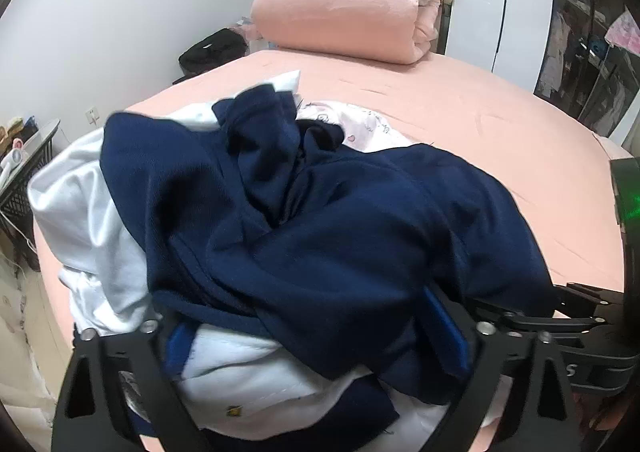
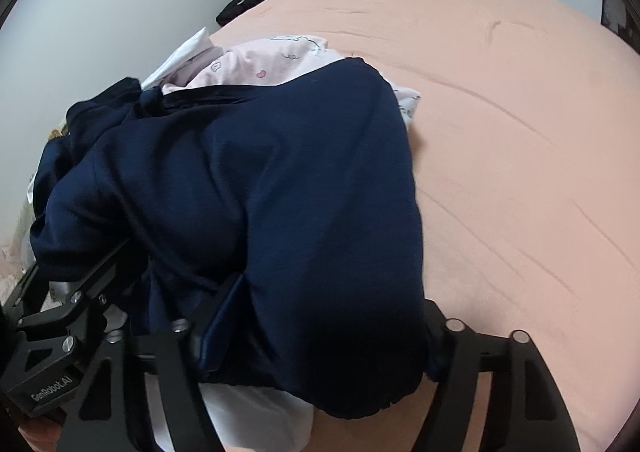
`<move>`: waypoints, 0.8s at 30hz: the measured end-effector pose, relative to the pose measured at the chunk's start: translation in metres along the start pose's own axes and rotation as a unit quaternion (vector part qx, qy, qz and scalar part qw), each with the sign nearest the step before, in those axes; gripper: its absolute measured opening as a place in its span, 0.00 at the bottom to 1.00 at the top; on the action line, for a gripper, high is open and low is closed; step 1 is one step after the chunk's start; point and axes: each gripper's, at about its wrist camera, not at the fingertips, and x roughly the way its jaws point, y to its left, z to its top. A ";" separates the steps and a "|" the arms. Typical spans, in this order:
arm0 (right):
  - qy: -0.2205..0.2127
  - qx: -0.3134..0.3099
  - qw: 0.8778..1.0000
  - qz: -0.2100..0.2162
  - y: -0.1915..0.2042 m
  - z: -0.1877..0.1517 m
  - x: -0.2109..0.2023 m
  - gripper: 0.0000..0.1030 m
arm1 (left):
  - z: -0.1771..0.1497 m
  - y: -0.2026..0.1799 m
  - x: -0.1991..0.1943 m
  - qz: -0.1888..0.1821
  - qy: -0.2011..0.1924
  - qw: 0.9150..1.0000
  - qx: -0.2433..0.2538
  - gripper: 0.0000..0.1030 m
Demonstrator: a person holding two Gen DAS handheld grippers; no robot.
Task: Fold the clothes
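A navy garment [image 1: 304,228] lies crumpled on top of a pile of white clothes [image 1: 80,208] and a pale pink printed piece [image 1: 360,124] at the near left of the pink bed [image 1: 500,124]. My left gripper [image 1: 316,348] has its jaws wide apart around navy and white cloth bunched between them. In the right wrist view the navy garment [image 2: 280,192] drapes over my right gripper [image 2: 316,336], whose jaws stand wide apart with the cloth between them. The fingertips of both grippers are hidden by fabric. The left gripper's body [image 2: 52,332] shows at the lower left of the right wrist view.
A folded pink quilt [image 1: 344,8] sits at the head of the bed. A black bag [image 1: 212,50] lies by the wall at the left. A dark basket [image 1: 24,172] stands at the far left. A wardrobe [image 1: 592,52] is at the right.
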 end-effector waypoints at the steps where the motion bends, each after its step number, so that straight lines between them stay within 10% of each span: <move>1: 0.000 0.000 1.000 -0.001 0.002 -0.001 -0.003 0.62 | 0.001 -0.001 -0.002 -0.004 0.002 1.000 0.001 0.78; 8: -0.006 0.028 0.999 0.028 -0.002 -0.007 -0.021 0.43 | 0.002 0.002 -0.011 -0.028 0.006 0.999 -0.017 0.58; 24: -0.045 0.051 0.995 0.070 -0.011 0.010 -0.062 0.32 | 0.000 0.029 -0.044 -0.089 -0.006 0.993 -0.084 0.34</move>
